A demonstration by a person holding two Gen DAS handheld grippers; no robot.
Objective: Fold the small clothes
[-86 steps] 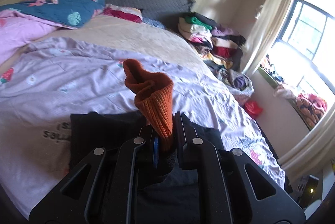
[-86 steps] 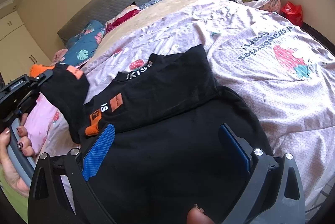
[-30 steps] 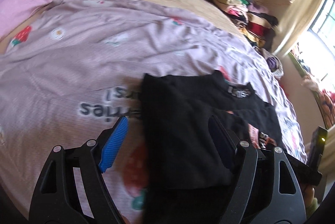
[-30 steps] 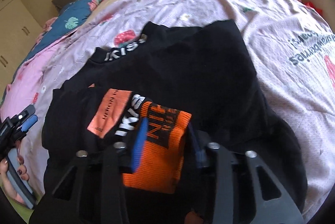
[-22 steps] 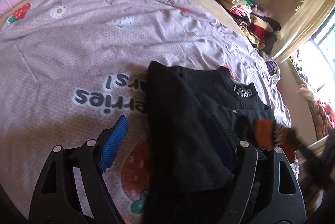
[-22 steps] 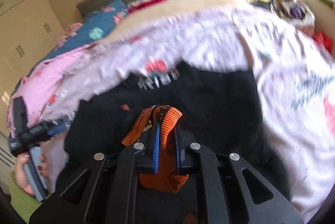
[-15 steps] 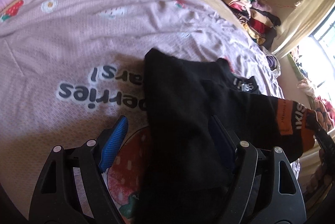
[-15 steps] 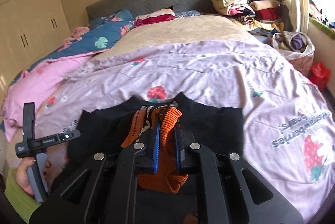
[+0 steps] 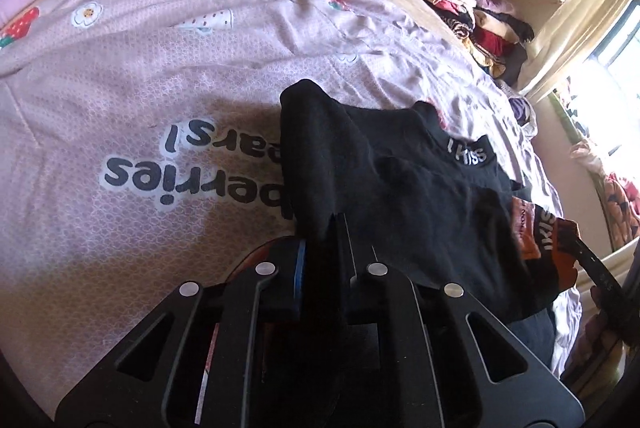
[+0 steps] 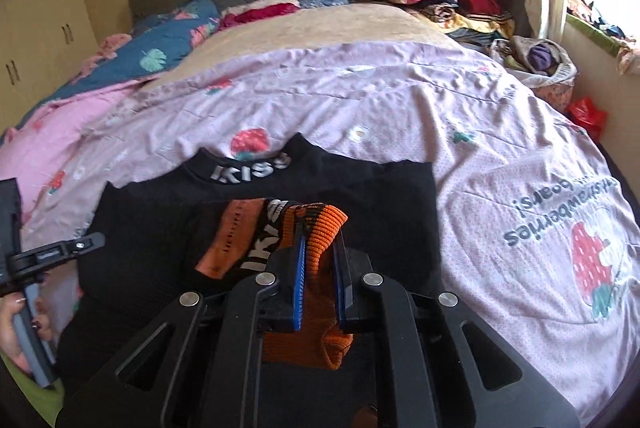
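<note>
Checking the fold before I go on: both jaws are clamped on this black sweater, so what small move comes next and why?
Probably carry the orange cuff, pinched by the right gripper, across the black sweater toward the left gripper. That gripper pins the opposite black edge, and the sleeve is lifted but not yet laid flat.

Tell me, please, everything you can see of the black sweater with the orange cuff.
The black sweater is a knit top whose collar reads "IKISS" in white letters. It lies partly folded on the lilac printed bedspread. Its sleeve ends in a ribbed orange cuff with black lettering and an orange patch beside it. The right gripper is shut on that cuff and holds it above the body. The left gripper is shut on a raised black edge of the sweater's other side.
</note>
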